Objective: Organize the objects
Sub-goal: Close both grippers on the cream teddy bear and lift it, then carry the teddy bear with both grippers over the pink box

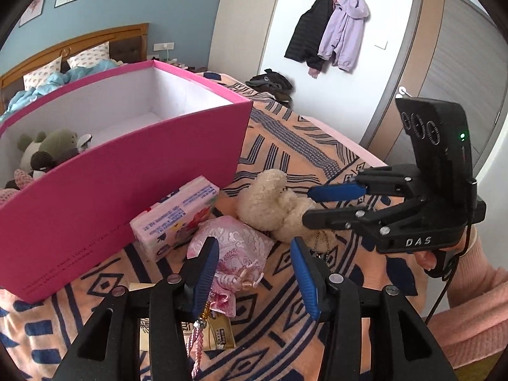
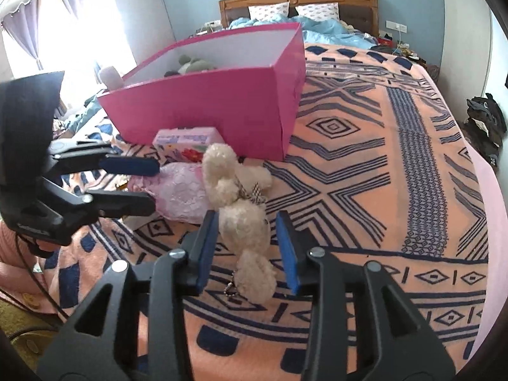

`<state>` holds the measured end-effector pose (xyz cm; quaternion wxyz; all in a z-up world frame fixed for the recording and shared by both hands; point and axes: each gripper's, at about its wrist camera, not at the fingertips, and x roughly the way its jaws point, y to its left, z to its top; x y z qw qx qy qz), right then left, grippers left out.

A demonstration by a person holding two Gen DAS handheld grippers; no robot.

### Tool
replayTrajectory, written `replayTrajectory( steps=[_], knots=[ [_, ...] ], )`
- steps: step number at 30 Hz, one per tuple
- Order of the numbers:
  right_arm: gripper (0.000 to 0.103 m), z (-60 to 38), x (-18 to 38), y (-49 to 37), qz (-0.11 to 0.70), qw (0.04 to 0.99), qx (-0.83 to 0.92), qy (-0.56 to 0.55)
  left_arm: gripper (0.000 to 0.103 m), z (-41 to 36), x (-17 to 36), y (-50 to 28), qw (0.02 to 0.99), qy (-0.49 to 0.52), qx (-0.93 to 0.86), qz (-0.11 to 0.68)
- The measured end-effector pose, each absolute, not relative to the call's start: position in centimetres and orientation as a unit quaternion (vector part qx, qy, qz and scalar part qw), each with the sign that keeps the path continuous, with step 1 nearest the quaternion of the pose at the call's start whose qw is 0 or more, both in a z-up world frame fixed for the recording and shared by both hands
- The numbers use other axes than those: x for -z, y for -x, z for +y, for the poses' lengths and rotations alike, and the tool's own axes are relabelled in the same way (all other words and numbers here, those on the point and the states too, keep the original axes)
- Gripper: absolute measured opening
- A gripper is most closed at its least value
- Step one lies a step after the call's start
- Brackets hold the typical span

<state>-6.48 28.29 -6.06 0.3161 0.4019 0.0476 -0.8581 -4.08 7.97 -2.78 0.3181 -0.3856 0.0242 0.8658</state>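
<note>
A cream plush bear point(image 2: 236, 203) lies on the patterned blanket point(image 2: 365, 174) in front of a pink box point(image 2: 222, 101). My right gripper point(image 2: 247, 222) is open, its jaws on either side of the bear's body without closing on it; it also shows in the left wrist view point(image 1: 309, 204) next to the bear point(image 1: 270, 201). My left gripper point(image 1: 254, 254) is open, its jaws astride a pink satin pouch point(image 1: 231, 247) with a tassel. In the right wrist view the left gripper point(image 2: 154, 184) is at the pouch point(image 2: 181, 193). A pink tissue pack point(image 1: 176, 212) leans against the box point(image 1: 127, 197).
Plush toys point(image 1: 47, 155) lie inside the box. A gold sachet point(image 1: 219, 333) lies under my left gripper. Dark clothes point(image 1: 271, 87) are piled at the bed's far edge. Jackets point(image 1: 330, 31) hang on the wall. Pillows and a blue duvet point(image 2: 317, 28) are at the headboard.
</note>
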Motion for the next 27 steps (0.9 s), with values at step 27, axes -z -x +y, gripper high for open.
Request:
replayTrajectory(
  steps=[27],
  knots=[
    [0.034, 27.9, 2.3, 5.7, -0.007, 0.382, 0.852, -0.359, 0.056, 8.9, -0.9, 4.6, 0.362, 0.341, -0.867, 0.014]
  ],
)
